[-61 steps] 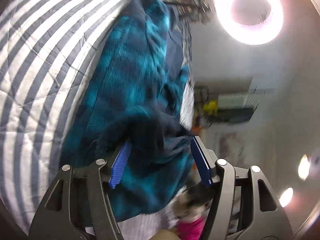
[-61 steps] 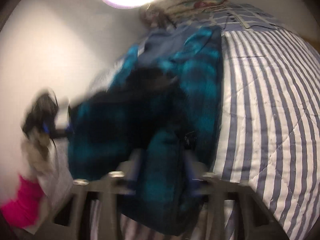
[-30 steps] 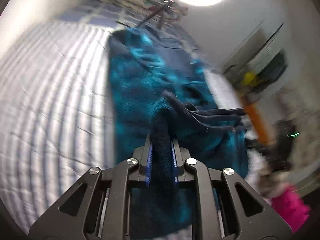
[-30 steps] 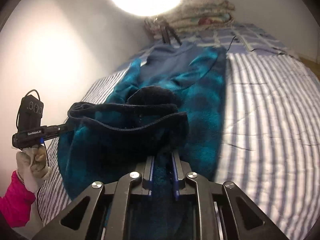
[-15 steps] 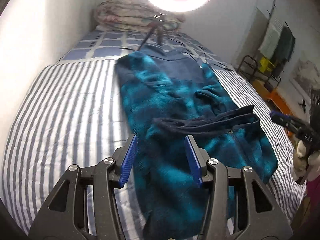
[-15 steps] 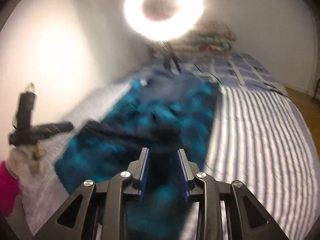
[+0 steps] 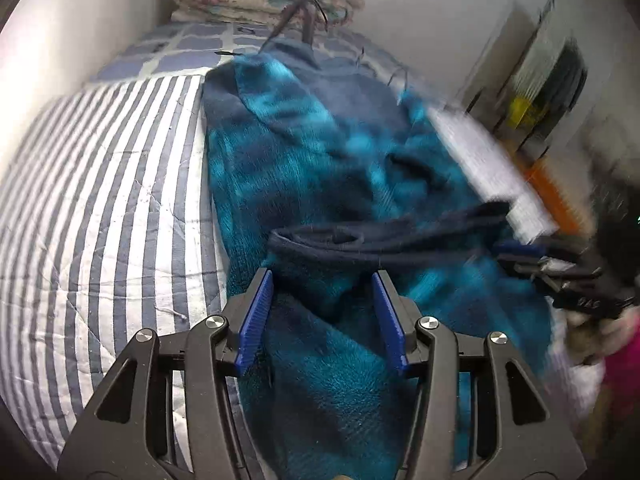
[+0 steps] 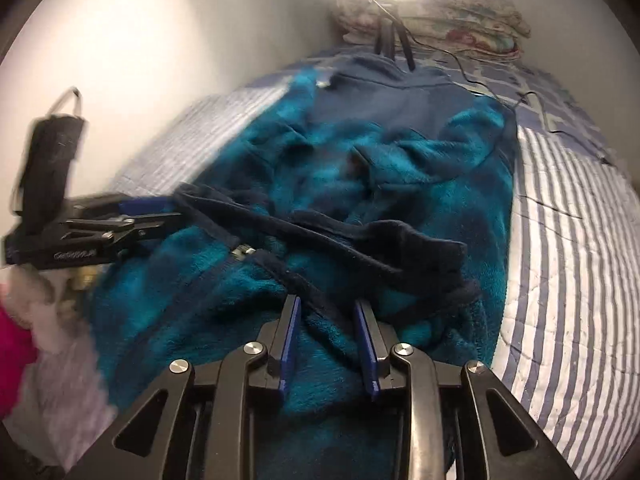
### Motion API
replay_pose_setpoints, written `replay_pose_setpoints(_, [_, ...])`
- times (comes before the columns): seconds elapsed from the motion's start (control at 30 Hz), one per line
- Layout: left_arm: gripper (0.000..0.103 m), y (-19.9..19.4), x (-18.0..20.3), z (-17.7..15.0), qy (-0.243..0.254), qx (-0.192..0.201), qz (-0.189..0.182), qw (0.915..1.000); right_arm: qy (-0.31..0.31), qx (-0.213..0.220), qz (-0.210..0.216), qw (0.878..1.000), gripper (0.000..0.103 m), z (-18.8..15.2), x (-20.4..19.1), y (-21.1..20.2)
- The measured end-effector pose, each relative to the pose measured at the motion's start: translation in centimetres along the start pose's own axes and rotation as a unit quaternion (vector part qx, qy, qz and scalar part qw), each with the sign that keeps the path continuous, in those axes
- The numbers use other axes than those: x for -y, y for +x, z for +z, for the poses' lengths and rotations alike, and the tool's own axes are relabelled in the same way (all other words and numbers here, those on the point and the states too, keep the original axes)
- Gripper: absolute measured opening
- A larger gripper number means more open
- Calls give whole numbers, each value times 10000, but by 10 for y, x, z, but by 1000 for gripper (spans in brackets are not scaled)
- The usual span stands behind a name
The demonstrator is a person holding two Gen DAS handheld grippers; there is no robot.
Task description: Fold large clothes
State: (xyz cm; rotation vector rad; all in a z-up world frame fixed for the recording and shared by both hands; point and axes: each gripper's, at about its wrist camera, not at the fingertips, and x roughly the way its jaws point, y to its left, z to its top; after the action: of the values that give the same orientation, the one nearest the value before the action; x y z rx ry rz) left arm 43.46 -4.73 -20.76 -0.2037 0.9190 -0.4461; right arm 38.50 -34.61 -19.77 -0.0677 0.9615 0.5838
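Striped bed, ring light at the far end. Teal robe lies lengthwise down the middle, its dark hem bunched across it. My left gripper hangs over the near part, jaws apart, nothing pinched. My right gripper likewise, gap narrower, pads clear of the fleece just beyond.

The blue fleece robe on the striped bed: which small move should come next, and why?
Probably lower the left gripper onto the dark hem and close. Both grippers stand open with nothing pinched, and the robe lies rumpled on the bed, its hem crossing just beyond the right gripper.
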Motion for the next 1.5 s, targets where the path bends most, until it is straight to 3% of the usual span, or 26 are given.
replay_pose_setpoints(0.07, [51, -15, -17, 14, -299, 257, 12, 9992, 114, 285, 379, 9988, 29, 4, 12, -15])
replay_pose_setpoints(0.2, [51, -16, -39, 48, -522, 475, 174, 9974, 539, 725, -3, 9959, 30, 30, 55, -25])
replay_pose_setpoints(0.33, [51, 7, -51, 86, -545, 558, 391, 9962, 1214, 1008, -499, 9862, 31, 66, 108, -6])
replay_pose_setpoints(0.5, [51, 57, -57, 127, -461, 581, 648, 9951, 1438, 998, -863, 9808, 29, 108, 149, 35])
replay_pose_setpoints(0.63, [51, 108, -51, 142, -402, 179, 553, 9975, 1300, 699, -767, 9861, 28, 130, 150, 79])
replay_pose_setpoints(0.77, [52, 150, -32, 138, 303, -395, 1048, 9932, 580, 242, -748, 9952, 29, 132, 123, 107])
replay_pose_setpoints(0.87, [52, 144, -37, 143, 216, -421, 867, 9951, 443, 65, -710, 9965, 32, 135, 121, 104])
replay_pose_setpoints(0.97, [54, 119, -52, 152, -4, -53, 604, 9982, 458, 193, -403, 9980, 37, 138, 129, 85])
replay_pose_setpoints(1.03, [56, 102, -76, 161, -429, 305, 630, 9966, 619, 670, -81, 9958, 53, 137, 146, 58])
replay_pose_setpoints(1.07, [56, 99, -91, 165, -747, 409, 734, 9937, 740, 884, -163, 9932, 64, 136, 156, 51])
replay_pose_setpoints(1.1, [56, 98, -102, 166, -997, 430, 769, 9911, 877, 1011, -277, 9906, 69, 136, 165, 47])
replay_pose_setpoints(1.17, [56, 104, -123, 166, -1482, 339, 701, 9859, 1463, 1116, -376, 9822, 69, 134, 194, 47])
replay_pose_setpoints(1.27, [58, 123, -133, 165, -1722, 71, 516, 9837, 2297, 1034, -224, 9675, 69, 126, 231, 60])
replay_pose_setpoints(1.5, [59, 146, -119, 172, -1517, 149, 788, 9852, 2431, 982, -165, 9649, 66, 129, 231, 85])
